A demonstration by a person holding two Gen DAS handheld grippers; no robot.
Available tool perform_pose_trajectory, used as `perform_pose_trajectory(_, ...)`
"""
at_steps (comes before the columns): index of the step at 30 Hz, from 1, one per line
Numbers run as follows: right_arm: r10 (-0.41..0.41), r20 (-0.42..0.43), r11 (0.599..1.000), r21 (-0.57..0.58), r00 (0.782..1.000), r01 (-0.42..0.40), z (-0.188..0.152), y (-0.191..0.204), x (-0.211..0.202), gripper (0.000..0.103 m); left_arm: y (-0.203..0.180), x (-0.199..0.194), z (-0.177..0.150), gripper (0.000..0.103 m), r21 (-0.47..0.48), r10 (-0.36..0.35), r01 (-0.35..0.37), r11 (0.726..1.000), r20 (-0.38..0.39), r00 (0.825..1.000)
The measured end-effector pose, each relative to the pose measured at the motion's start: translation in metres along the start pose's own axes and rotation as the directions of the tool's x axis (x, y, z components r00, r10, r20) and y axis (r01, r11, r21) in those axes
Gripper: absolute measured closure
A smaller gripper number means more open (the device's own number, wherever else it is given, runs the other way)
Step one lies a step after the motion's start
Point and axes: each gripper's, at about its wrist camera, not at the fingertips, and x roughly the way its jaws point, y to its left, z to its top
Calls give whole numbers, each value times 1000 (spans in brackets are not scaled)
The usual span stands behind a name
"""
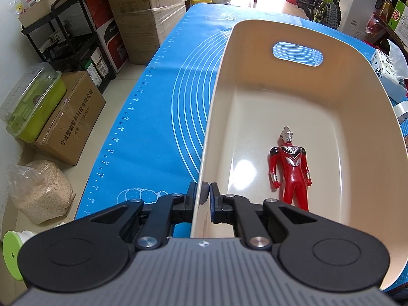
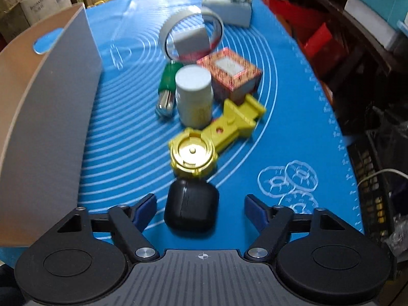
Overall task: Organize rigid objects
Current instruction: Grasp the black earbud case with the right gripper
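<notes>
My left gripper [image 1: 203, 193] is shut on the near left rim of a cream plastic bin [image 1: 288, 33], one finger outside and one inside. A red toy figure [image 1: 290, 168] lies on the bin floor. The bin's grey outer wall [image 2: 61, 117] fills the left of the right wrist view. My right gripper [image 2: 200, 207] is open, with a black earbud case [image 2: 191, 207] on the blue mat between its fingers, untouched. Beyond it lie a yellow toy launcher [image 2: 209, 140], a white pill bottle [image 2: 194, 94], a green-handled tool [image 2: 167, 86], a red patterned box [image 2: 229, 72] and a round mirror [image 2: 191, 35].
A tissue box [image 2: 229, 5] stands at the far end of the blue mat [image 1: 158, 102]; a tape roll [image 1: 403, 111] lies right of the bin. Cardboard boxes, a shelf cart, a green container and a grain bag sit on the floor left of the table. Crates and shelves line the right side.
</notes>
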Motion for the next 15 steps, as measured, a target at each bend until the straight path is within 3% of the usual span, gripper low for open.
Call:
perform_pose_trajectory(6,-1,18,1000,-14,1000,1,-4,3,2,39,0,0,0,91,0,0,0,1000,0,1000)
perform_pose_trajectory(8,6,27,1000,-23,1000,-6,-4,3,1,52,0,0,0,91,0,0,0,1000,0,1000)
perform_pose_trajectory(15,12,46,1000,-9,999,-12,2,2,-10,53,-1,0,0,91,0,1,-1,1000,0,1000)
